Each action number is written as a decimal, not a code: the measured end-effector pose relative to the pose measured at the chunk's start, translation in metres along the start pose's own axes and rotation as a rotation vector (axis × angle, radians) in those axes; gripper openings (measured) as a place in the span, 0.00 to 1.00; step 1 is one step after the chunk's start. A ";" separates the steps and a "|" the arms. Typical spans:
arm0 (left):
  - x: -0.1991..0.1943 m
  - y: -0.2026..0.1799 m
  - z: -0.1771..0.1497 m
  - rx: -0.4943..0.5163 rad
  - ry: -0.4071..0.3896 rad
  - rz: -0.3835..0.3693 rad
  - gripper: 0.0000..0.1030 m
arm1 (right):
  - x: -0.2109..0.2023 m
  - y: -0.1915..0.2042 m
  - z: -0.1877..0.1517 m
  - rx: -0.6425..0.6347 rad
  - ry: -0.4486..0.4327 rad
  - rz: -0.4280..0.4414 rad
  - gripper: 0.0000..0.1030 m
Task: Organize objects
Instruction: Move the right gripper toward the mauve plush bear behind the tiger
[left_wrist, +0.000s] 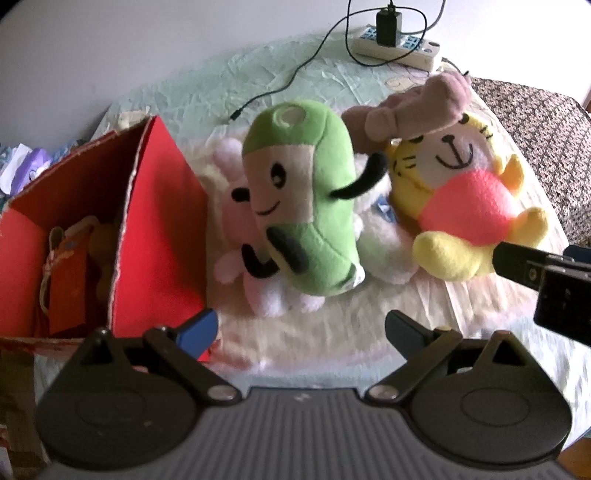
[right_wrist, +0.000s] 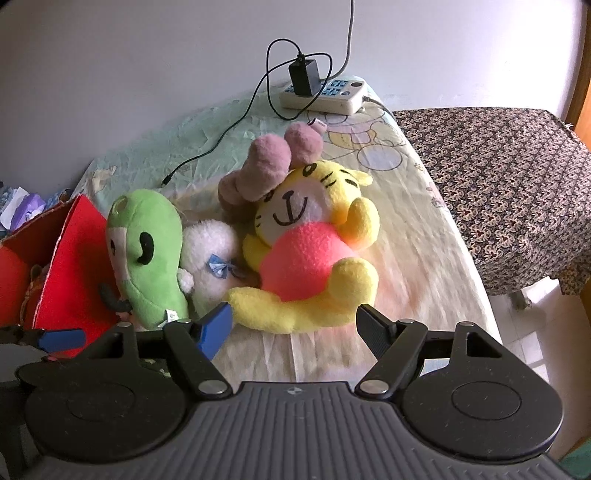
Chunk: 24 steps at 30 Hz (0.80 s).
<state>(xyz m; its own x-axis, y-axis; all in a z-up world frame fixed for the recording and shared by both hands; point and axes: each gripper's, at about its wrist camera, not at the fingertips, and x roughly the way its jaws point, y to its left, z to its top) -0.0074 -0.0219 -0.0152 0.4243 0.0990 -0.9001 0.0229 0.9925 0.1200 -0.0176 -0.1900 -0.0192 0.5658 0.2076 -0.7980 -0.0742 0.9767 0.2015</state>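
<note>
Pale-green patterned cloth covers the desk (right_wrist: 424, 221), which carries everything. Red cardboard box (left_wrist: 155, 229) stands open at its left edge, some items already inside. Plush toys lie heaped mid-desk: yellow tiger (right_wrist: 314, 254) with a pink belly nearest the right edge, green plush (left_wrist: 306, 206) leaning beside the box, white plush (right_wrist: 210, 251) between them, mauve plush (right_wrist: 273, 162) behind. Power strip (right_wrist: 325, 94) sits at the far edge. Left tongs (left_wrist: 299, 328) and right tongs (right_wrist: 293, 325) both gape wide, gripping nothing. Judged best: close on a toy's thick body, not a limb, then lift clear of its neighbours before crossing to the box.
</note>
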 end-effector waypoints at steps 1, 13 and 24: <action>0.000 0.000 -0.001 0.003 0.003 -0.003 0.95 | 0.000 0.001 0.000 -0.001 0.002 0.004 0.74; 0.004 0.003 -0.001 -0.008 0.015 -0.016 0.95 | 0.004 0.001 0.002 0.000 0.012 0.043 0.72; 0.003 0.002 0.023 0.014 -0.019 0.007 0.95 | 0.008 0.000 0.017 0.007 0.000 0.082 0.71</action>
<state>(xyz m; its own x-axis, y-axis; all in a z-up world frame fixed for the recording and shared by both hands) 0.0144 -0.0213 -0.0081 0.4414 0.1042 -0.8913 0.0329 0.9907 0.1322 0.0007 -0.1893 -0.0162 0.5577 0.2865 -0.7790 -0.1139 0.9561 0.2700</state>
